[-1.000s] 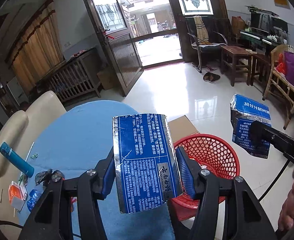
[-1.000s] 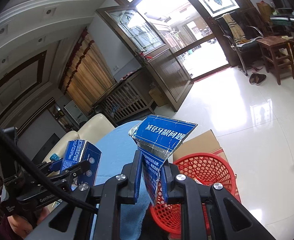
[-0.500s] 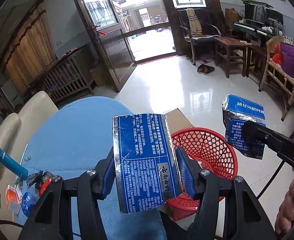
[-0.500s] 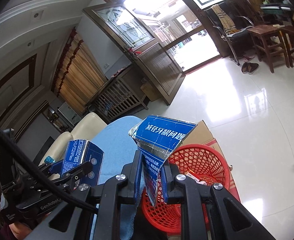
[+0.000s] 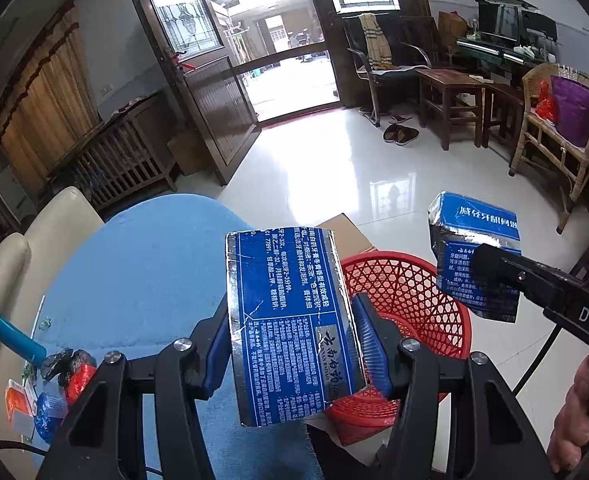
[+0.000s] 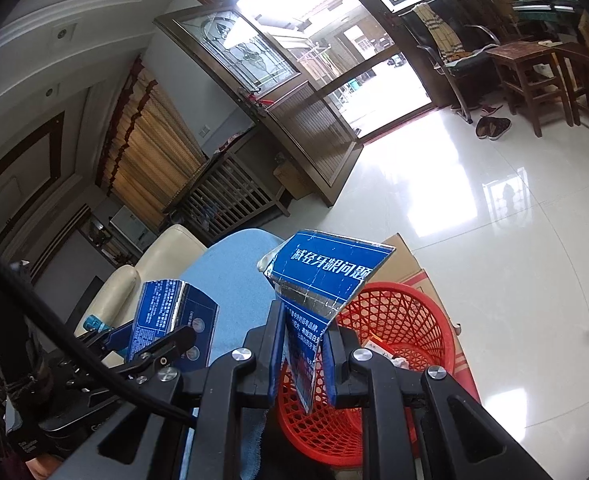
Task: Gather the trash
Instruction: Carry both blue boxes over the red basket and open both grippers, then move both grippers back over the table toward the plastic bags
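blue-clothed table (image 5: pixel 134 280) bears wrappers (image 5: pixel 60 376); floor (image 5: pixel 374 168) bears red basket (image 5: pixel 434 280)

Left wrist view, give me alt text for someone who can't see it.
The left tool grips a flattened blue carton above a blue-covered table, beside a red mesh basket on the floor. At right, the right tool holds a second blue carton.

Both cartons (gripped) have sunk nearer the red basket (image 5: pixel 410 304).
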The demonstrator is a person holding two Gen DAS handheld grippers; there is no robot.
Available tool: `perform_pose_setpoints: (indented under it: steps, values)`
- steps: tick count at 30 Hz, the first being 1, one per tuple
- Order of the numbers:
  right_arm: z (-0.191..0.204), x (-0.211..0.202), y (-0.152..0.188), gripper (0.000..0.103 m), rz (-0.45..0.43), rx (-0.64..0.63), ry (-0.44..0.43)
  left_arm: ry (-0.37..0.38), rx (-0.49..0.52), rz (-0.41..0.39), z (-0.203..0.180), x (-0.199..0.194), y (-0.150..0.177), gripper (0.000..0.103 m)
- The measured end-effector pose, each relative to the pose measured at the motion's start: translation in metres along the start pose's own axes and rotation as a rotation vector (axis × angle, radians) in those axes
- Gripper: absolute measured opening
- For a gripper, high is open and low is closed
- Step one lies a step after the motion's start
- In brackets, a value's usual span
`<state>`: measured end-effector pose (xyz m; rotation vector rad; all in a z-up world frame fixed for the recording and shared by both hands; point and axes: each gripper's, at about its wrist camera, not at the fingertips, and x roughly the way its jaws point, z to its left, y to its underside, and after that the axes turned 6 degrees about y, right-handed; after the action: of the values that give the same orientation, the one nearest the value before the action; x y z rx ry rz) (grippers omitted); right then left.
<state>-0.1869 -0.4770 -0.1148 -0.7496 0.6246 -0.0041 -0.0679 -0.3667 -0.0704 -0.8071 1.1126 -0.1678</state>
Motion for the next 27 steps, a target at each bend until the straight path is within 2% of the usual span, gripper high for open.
perform_pose_setpoints:
  steps: [17, 20, 22, 27]
  values:
    - [-0.02, 0.034, 0.012, 0.021, 0.095, 0.064, 0.043, 0.157, -0.067, 0.066, 0.014, 0.04, 0.009, 0.06]
    - [-0.023, 0.039, 0.014, 0.022, 0.127, 0.09, 0.018, 0.156, -0.076, 0.071, 0.016, 0.042, 0.012, 0.065]
    - [-0.024, 0.039, 0.014, 0.026, 0.125, 0.091, 0.031, 0.154, -0.085, 0.074, 0.018, 0.042, 0.013, 0.065]
    - [-0.029, 0.034, 0.012, 0.026, 0.11, 0.104, 0.04, 0.149, -0.106, 0.06, 0.028, 0.034, 0.016, 0.065]
